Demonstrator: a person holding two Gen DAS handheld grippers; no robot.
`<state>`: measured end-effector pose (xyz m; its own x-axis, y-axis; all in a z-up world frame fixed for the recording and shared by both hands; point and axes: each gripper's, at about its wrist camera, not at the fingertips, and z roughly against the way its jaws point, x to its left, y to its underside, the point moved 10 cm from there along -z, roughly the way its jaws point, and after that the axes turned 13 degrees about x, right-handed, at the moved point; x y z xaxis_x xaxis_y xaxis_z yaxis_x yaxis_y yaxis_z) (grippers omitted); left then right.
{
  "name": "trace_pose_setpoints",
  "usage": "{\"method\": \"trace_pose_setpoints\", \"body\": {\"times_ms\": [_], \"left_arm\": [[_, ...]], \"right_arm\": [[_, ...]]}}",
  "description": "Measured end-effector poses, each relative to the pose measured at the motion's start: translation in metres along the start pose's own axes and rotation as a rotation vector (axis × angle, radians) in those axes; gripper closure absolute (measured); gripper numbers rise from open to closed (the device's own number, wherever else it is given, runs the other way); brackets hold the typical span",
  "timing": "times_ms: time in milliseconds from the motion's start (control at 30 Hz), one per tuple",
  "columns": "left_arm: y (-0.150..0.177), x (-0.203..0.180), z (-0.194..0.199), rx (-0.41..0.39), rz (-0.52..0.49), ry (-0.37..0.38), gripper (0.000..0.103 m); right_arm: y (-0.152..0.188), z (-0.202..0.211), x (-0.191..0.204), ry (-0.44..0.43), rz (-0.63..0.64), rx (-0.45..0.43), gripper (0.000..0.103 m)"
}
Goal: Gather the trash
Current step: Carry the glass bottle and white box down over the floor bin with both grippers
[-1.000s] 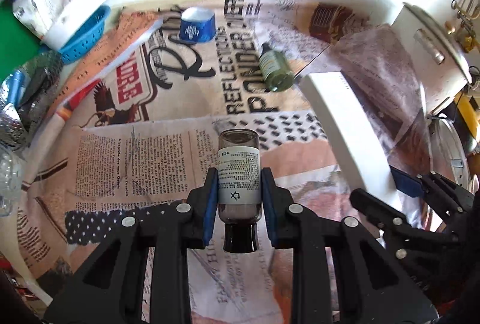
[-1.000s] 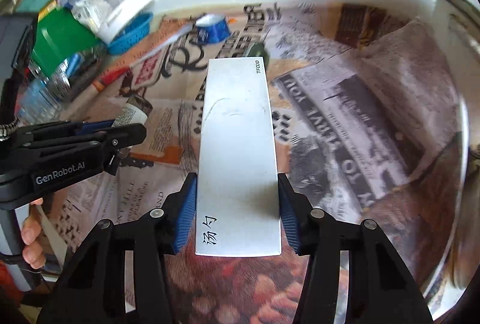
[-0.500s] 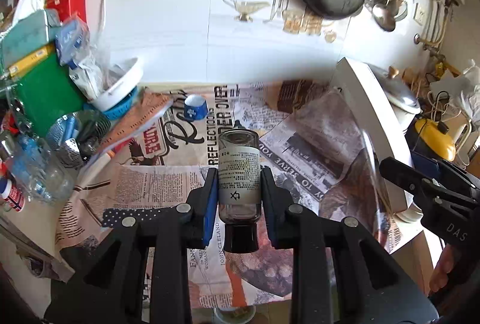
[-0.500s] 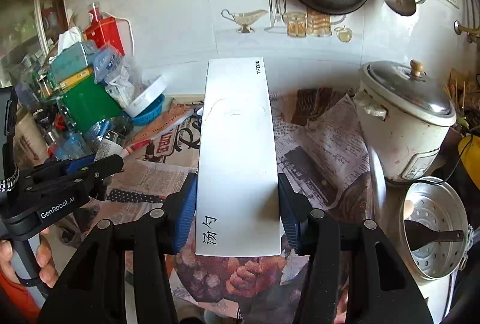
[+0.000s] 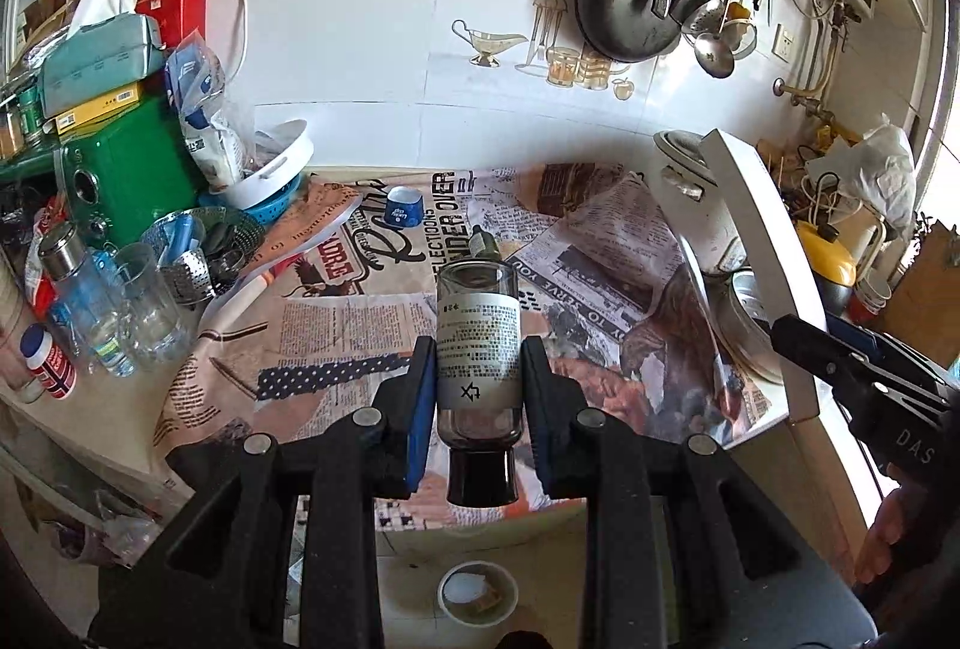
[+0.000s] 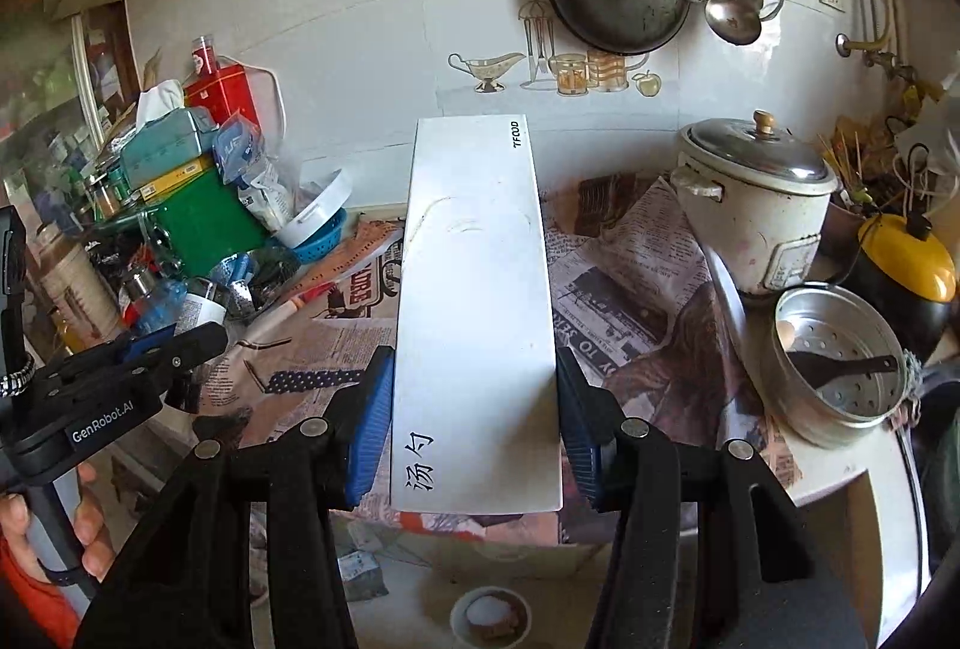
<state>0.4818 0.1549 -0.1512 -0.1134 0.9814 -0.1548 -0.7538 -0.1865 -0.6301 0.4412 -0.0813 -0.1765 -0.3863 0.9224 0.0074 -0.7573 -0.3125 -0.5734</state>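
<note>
Glass bottle, flat white box, both clamped.

R gripper clamps white box.

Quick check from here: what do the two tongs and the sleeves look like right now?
Both tongs are black plastic with blue pads and silver rivets. The left body reads "GenRobot.AI" in white, the right one "DAS". An orange-red sleeve shows at the left hand. No cables visible.

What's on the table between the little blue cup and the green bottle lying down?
Nothing but newspaper. In the left wrist view, the blue cup and the green bottle lie apart on the printed sheets, with only big black letters between them.
</note>
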Motion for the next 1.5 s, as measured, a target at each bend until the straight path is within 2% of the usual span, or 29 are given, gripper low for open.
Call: {"method": "trace_pose_setpoints", "body": {"times_ms": [233, 400, 700, 900, 1100, 1333, 1500], "left_arm": [[0.062, 0.043, 0.049, 0.009, -0.018, 0.012, 0.076], [0.091, 0.059, 0.07, 0.046, -0.014, 0.037, 0.076], [0.137, 0.057, 0.066, 0.121, -0.001, 0.071, 0.076], [0.18, 0.041, 0.024, 0.23, 0.018, 0.09, 0.076], [0.217, 0.022, -0.026, 0.304, 0.034, 0.075, 0.076], [0.273, 0.006, -0.112, 0.396, 0.099, 0.053, 0.076], [0.317, 0.005, -0.182, 0.463, 0.148, 0.03, 0.076]], "right_arm": [[0.054, 0.023, 0.059, 0.017, -0.058, -0.002, 0.055], [0.085, 0.034, 0.088, 0.004, -0.089, 0.043, 0.055], [0.135, 0.029, 0.1, 0.009, -0.097, 0.159, 0.055], [0.177, 0.001, 0.086, 0.007, -0.113, 0.256, 0.055], [0.233, -0.049, 0.054, -0.012, -0.165, 0.4, 0.055], [0.308, -0.109, 0.009, -0.012, -0.196, 0.552, 0.055], [0.349, -0.154, -0.02, -0.01, -0.18, 0.629, 0.055]]}}
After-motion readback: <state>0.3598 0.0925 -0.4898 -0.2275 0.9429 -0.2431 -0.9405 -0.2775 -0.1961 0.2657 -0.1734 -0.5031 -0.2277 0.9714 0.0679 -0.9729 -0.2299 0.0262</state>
